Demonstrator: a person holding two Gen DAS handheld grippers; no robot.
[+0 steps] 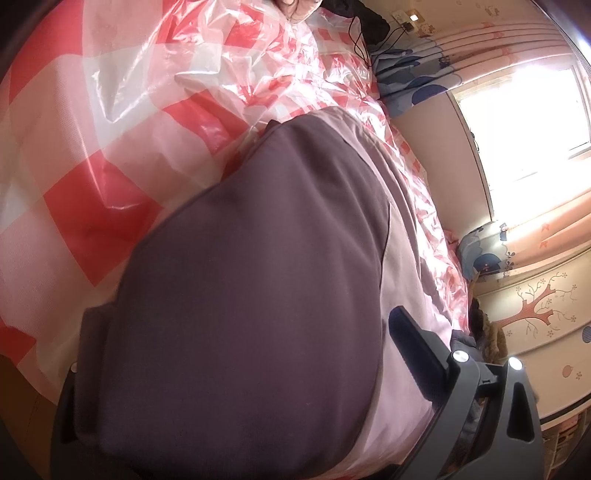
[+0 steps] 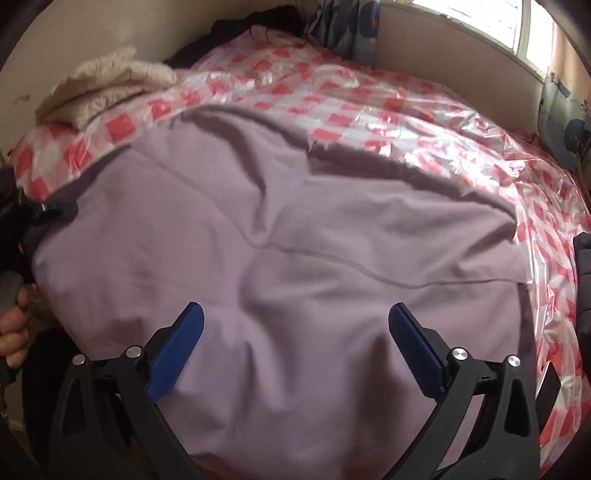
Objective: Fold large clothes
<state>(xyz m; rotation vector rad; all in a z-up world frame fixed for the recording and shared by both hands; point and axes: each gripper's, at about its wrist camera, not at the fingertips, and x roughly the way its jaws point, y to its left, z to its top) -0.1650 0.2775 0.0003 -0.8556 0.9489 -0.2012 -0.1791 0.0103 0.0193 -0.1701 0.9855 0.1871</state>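
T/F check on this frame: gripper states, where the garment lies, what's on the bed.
1. The right gripper is open above the mauve garment. True.
2. The garment lies on a bare wooden table. False: it lies on a red-and-white checked plastic sheet covering a bed.
3. A cream folded item sits at the bed's far left corner. True.
4. The left gripper hangs with nothing between its fingers. False: garment fabric fills the gap and hides one finger.
5. The room is dark. False: daylight comes through a window.
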